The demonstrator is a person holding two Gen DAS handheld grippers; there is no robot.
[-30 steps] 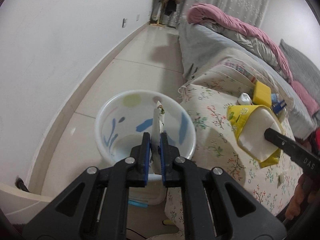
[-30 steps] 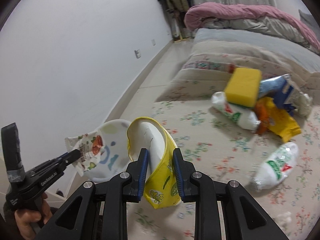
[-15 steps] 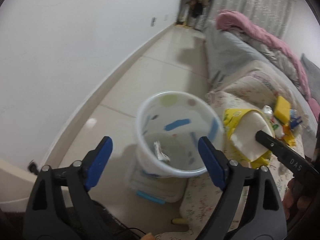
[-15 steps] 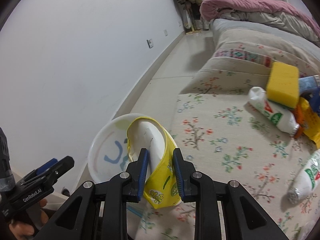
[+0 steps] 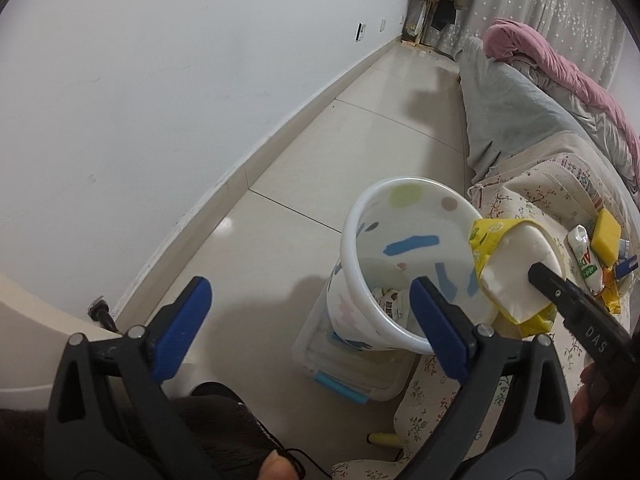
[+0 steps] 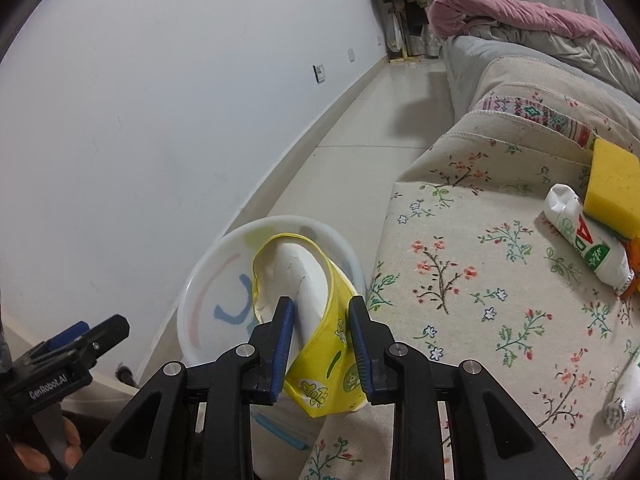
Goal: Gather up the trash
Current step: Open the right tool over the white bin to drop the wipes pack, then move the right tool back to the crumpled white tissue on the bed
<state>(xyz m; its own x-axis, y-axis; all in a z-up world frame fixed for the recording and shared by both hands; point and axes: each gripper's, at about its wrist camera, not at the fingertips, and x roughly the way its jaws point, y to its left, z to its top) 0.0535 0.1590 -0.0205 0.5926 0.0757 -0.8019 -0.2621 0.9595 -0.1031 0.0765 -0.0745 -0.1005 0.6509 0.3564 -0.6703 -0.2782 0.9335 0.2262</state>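
A white bin [image 5: 352, 240] with coloured marks stands on the floor beside the floral couch seat [image 6: 460, 264]; it also shows in the right wrist view [image 6: 200, 292]. A small printed wrapper [image 5: 390, 300] lies inside it. My left gripper [image 5: 308, 328] is open and empty, in front of the bin and left of it. My right gripper [image 6: 322, 344] is shut on a crushed yellow paper cup [image 6: 320, 376] with a white inside and holds it over the bin's rim; the cup also shows in the left wrist view [image 5: 516, 264].
On the couch seat lie a white tube [image 6: 588, 248], a yellow sponge [image 6: 614, 184], orange and yellow wrappers [image 6: 634, 260] and another tube [image 6: 624, 392]. A clear box [image 5: 344, 372] sits under the bin. The wall [image 5: 160, 80] runs along the left. A pink blanket [image 5: 560, 68] lies farther back.
My left gripper opened and dropped the printed wrapper into the bin, then pulled back and to the left. My right gripper carried the yellow cup from over the seat to over the bin's rim.
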